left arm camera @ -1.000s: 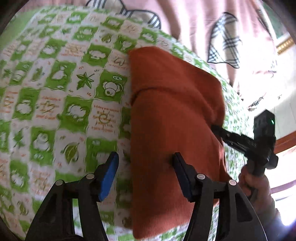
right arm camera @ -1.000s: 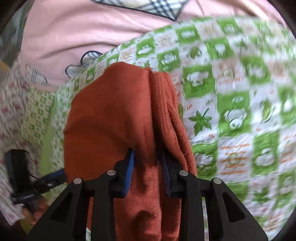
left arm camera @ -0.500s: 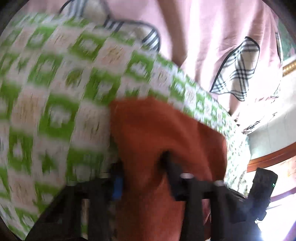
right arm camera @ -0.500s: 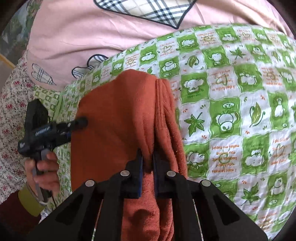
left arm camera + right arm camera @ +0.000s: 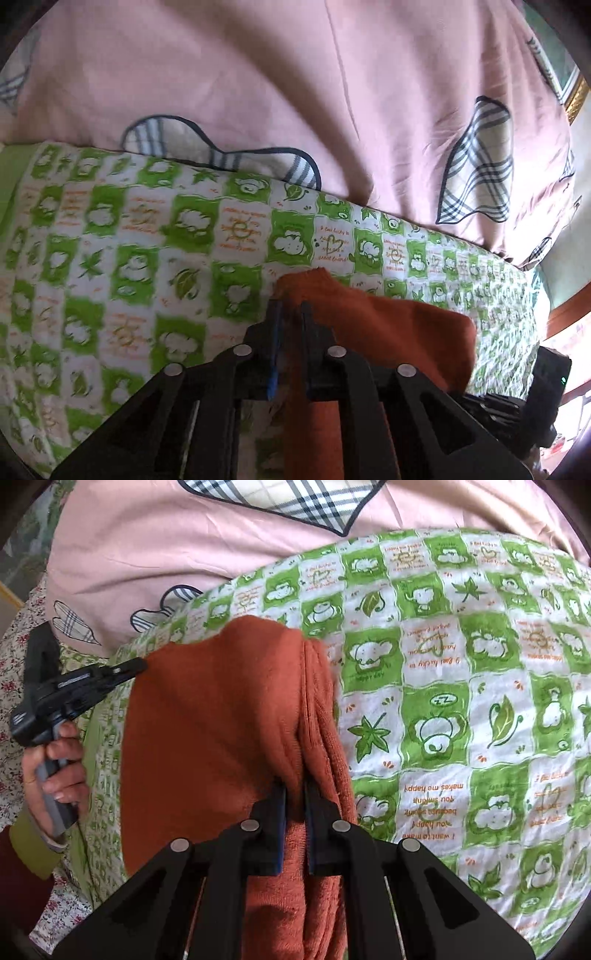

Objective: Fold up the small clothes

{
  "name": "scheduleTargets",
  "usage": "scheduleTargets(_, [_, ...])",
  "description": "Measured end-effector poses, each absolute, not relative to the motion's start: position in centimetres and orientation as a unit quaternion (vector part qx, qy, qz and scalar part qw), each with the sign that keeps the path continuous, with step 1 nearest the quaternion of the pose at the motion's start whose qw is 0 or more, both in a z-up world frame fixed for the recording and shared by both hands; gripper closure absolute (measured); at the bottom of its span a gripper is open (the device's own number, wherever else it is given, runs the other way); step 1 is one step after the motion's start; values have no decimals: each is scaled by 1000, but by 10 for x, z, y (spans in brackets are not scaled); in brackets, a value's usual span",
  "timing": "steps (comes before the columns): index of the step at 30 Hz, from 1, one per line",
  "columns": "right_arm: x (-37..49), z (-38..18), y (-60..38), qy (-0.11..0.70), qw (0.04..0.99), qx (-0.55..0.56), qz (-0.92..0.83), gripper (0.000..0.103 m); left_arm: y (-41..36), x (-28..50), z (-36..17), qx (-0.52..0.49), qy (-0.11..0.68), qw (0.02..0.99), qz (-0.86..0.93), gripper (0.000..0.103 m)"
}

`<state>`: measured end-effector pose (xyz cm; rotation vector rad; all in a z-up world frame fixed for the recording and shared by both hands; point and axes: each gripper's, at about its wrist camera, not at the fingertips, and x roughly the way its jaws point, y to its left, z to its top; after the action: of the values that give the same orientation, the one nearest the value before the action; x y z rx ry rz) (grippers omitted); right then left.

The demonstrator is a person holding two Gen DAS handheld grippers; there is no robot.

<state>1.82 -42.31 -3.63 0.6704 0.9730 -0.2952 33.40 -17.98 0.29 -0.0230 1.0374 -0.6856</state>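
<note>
Moved since earlier: left gripper [image 5: 290,314], which straddled the rust-orange knit garment [image 5: 214,720] with its jaws spread wide a second ago, has just been closing and now pinches a raised corner of that cloth; its view has swung up toward the pink bedding.
Left gripper: jaws nearly together, a fold of orange fabric pressed between the blue pads; seen from the right wrist camera, its tip meets the garment's left edge [image 5: 136,664].
Left hand [image 5: 55,760]: wrapped around the gripper's grey handle, a green cuff at the wrist.
Right gripper [image 5: 294,801]: jaws narrow, clamped on a vertical ridge of the garment near its right side; barely shifted over the second, having finished closing on the fold.
Garment: lying on the green-and-white checked blanket [image 5: 461,701], bunched in layered folds along its right edge, its near end running under the right gripper.
Blanket: printed with cartoon animals, leaves and orange lettering.
Background: pink duvet [image 5: 295,92] with plaid heart patches [image 5: 476,166] lies beyond the blanket; a floral sheet [image 5: 14,646] shows at far left of the right wrist view.
</note>
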Motion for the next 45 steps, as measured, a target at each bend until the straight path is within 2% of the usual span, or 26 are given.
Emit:
scheduleTargets(2, [17,-36,-422,456,820,317,-141,93,-157,320,6,-21,488,809,-326,77])
scheduleTargets(3, [18,-36,-422,456,818,321,-140,93,-151,313,5,-24,489,809,-326,76])
scheduleTargets(5, [21,-31,-422,455,814,332,-138,90,-137,293,2,-32,496,802,-330,65])
scheduleTargets(6, [22,-28,-422,451,816,335,-136,84,-134,284,-1,-34,502,798,-331,60])
scheduleTargets(7, [24,-24,-422,445,819,337,-134,72,-129,273,-6,-35,510,793,-332,56])
scheduleTargets(9, [32,-18,-422,431,825,343,-129,57,-122,251,-19,-35,526,782,-334,55])
scheduleTargets(10, [35,-17,-423,428,825,345,-127,57,-118,239,-28,-33,539,772,-335,51])
scheduleTargets(11, [40,-17,-424,425,827,345,-128,57,-116,231,-37,-32,550,765,-335,50])
scheduleTargets(12, [43,-18,-424,426,827,344,-130,64,-115,222,-45,-31,561,757,-334,50])
scheduleTargets(13, [46,-16,-424,429,826,341,-134,94,-113,212,-52,-29,570,751,-333,50])
scheduleTargets(17, [24,32,-410,347,877,307,-128,94,-109,182,-66,-30,583,736,-343,49])
scheduleTargets(19, [20,39,-401,338,890,278,-127,94,-109,173,-70,-31,587,733,-343,48])
scheduleTargets(24, [24,-18,-424,435,831,291,-189,93,-119,161,-83,-22,605,720,-340,45])
scheduleTargets(26, [16,-30,-434,437,815,320,-207,78,-124,159,-83,-11,605,720,-339,44])
scheduleTargets(27, [8,-28,-435,429,813,327,-219,63,-125,158,-81,-6,605,721,-339,44])
scheduleTargets(30, [-12,-15,-428,410,814,344,-225,57,-126,164,-75,-2,600,725,-339,43])
scheduleTargets(32, [-25,-11,-415,406,813,356,-216,45,-126,168,-75,-8,602,723,-337,40])
scheduleTargets(33, [-27,-10,-410,410,813,355,-210,33,-126,170,-75,-13,604,722,-336,40])
scheduleTargets(34, [-30,-13,-401,417,814,351,-203,25,-124,176,-75,-20,606,721,-335,39])
scheduleTargets(39, [-29,-45,-385,470,793,337,-191,24,-125,187,-69,-31,604,726,-328,35])
scheduleTargets(42, [-31,-51,-390,454,795,357,-187,24,-132,189,-77,-33,613,714,-336,33])
scheduleTargets(44, [-27,-50,-389,460,795,356,-174,35,-140,192,-84,-35,614,711,-341,42])
scheduleTargets(45, [-23,-51,-387,464,793,363,-154,52,-144,191,-83,-34,609,712,-347,50])
